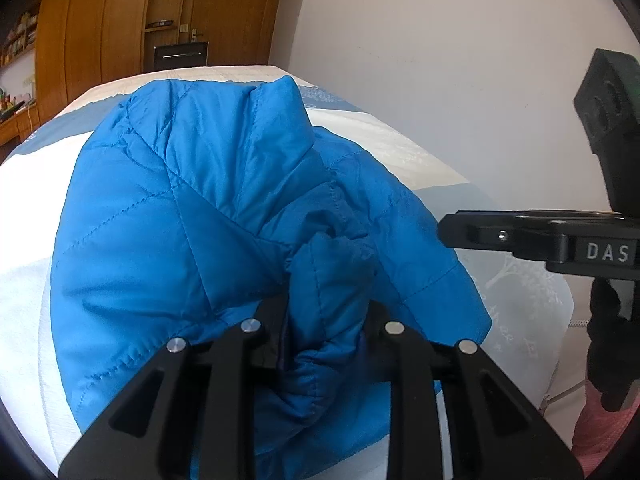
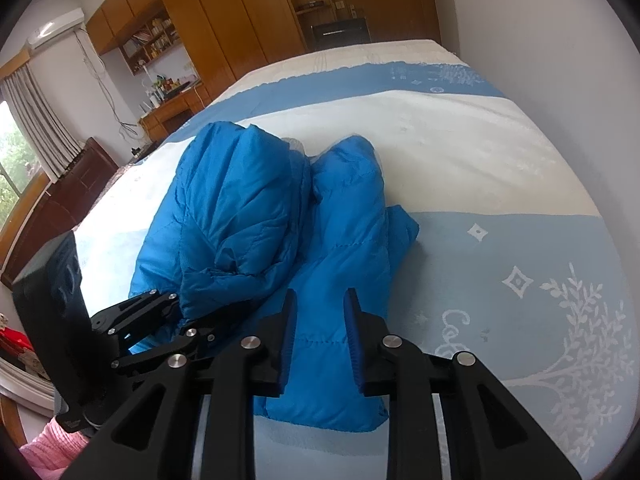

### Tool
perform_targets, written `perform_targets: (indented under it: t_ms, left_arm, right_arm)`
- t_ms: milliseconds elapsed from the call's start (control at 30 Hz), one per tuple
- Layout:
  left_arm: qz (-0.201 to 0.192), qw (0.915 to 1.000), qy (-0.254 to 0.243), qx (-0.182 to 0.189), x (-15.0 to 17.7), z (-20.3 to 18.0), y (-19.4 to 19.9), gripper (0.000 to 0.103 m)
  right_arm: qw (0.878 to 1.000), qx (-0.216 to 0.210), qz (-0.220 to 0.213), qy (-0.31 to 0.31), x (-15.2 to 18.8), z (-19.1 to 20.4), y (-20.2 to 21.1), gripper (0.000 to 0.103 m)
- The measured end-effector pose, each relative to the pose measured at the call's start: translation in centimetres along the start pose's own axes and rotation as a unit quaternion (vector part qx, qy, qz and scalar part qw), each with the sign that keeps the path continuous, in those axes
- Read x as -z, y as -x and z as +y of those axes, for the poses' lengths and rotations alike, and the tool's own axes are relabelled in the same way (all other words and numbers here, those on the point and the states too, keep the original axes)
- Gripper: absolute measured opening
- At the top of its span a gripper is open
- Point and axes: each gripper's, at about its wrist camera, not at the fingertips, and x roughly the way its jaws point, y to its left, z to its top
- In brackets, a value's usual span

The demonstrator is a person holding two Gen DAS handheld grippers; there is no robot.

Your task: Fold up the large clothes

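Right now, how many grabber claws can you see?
2. The left gripper pinches the blue jacket; the right gripper hangs open above it. None seem hidden.

Both wrist cams look down-fwd, close over blue jacket (image 1: 224, 216) on bed (image 2: 460, 152); shared: jacket, bed, wardrobe (image 2: 240, 20).

Jacket (image 2: 256, 216): bright blue, quilted and padded, with stitched diamond panels. It lies partly folded in a bunched heap on the bed (image 2: 460, 152), over the white and pale blue bands of the cover. One thick fold rises on the left of the heap; a flatter panel lies to the right, its edge towards the viewer.
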Motion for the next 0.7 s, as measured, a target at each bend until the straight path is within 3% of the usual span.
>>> perform_targets:
  t_ms: [133,167,200,267,300,500,600,633,700]
  left_arm:
    - [-0.002,1.0000,0.004,0.005,0.0,0.3,0.9,0.025]
    - [-0.006,0.9999,0.001,0.011,0.0,0.3,1.4,0.027]
    - [-0.007,0.9998,-0.002,0.020,0.0,0.2,2.0,0.034]
    - [-0.008,0.9985,0.001,0.055,0.1,0.2,3.4,0.051]
    - [-0.012,0.9973,0.008,0.072,0.1,0.3,4.3,0.059]
    - [-0.038,0.9921,0.054,0.106,-0.3,2.8,9.3,0.059]
    - [-0.055,0.9934,0.090,0.044,-1.1,6.1,10.3,0.059]
    - [-0.057,0.9930,0.104,0.002,-1.4,7.7,10.2,0.058]
    - [-0.052,0.9913,0.116,-0.036,-1.7,9.9,9.4,0.058]
  right_arm:
    - [1.000,-0.013,-0.007,0.006,-1.0,0.5,0.2,0.041]
    - [1.000,-0.017,-0.010,0.007,-1.4,0.6,0.3,0.050]
    - [1.000,-0.024,-0.011,0.006,-1.9,0.5,0.4,0.061]
    - [0.999,-0.051,-0.014,0.001,-3.0,0.4,0.7,0.069]
    - [0.998,-0.067,-0.013,-0.001,-3.6,0.3,0.8,0.069]
    - [0.993,-0.115,0.030,-0.015,-6.4,0.0,-1.7,0.075]
    - [0.984,-0.154,0.074,-0.040,-7.4,-0.2,-4.3,0.079]
    - [0.981,-0.165,0.090,-0.051,-7.7,-0.3,-5.4,0.080]
    - [0.976,-0.170,0.117,-0.068,-8.2,-0.6,-7.4,0.082]
